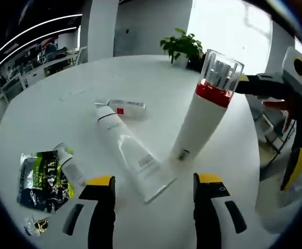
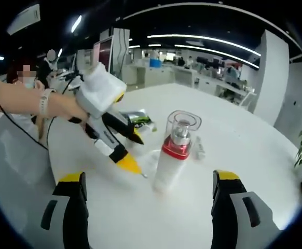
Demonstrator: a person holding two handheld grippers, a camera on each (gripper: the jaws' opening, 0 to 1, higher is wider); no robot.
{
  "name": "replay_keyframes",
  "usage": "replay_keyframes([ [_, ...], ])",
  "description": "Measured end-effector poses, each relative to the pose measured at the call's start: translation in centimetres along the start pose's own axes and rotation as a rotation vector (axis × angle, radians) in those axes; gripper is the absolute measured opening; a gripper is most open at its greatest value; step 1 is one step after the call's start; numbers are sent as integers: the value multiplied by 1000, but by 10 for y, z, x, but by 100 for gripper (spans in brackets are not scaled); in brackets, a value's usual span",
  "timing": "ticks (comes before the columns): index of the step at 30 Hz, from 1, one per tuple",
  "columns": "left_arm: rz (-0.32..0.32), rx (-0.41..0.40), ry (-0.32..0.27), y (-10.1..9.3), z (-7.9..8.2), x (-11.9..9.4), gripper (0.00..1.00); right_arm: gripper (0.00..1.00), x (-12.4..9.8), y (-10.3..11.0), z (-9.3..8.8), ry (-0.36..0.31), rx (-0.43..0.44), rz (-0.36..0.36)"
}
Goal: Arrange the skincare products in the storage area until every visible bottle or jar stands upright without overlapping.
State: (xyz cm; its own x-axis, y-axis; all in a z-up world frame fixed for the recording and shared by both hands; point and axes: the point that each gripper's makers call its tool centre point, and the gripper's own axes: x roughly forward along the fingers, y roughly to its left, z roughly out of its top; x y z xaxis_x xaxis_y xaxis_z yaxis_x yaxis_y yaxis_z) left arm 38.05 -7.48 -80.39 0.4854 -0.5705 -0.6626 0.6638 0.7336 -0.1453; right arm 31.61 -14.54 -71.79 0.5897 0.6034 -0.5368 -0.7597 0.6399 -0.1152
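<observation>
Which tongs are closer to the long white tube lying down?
Left. The left tongs are open right at the flat end of the tube, one jaw on each side. The right tongs are farther back, with the standing bottle in front of them.

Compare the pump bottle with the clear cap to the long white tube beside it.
The pump bottle stands upright; the long white tube lies flat on the table. The bottle has a red collar and clear cap; the tube has a white cap with a dark band. Both have white bodies, and neither gripper holds either.
</observation>
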Motion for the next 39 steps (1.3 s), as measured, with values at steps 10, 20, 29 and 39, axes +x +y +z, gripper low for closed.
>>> replay_keyframes([
  [10,75,-18,-24,12,4,15,47,100,1,-1,-3,13,-21,-5],
  [20,115,-42,-23,14,10,28,42,100,1,-2,-7,31,-20,-9],
  [29,160,-23,-36,23,20,40,41,100,2,-4,-12,54,-29,-7],
  [39,206,-13,-39,30,28,50,44,100,3,-2,-11,54,-36,1],
])
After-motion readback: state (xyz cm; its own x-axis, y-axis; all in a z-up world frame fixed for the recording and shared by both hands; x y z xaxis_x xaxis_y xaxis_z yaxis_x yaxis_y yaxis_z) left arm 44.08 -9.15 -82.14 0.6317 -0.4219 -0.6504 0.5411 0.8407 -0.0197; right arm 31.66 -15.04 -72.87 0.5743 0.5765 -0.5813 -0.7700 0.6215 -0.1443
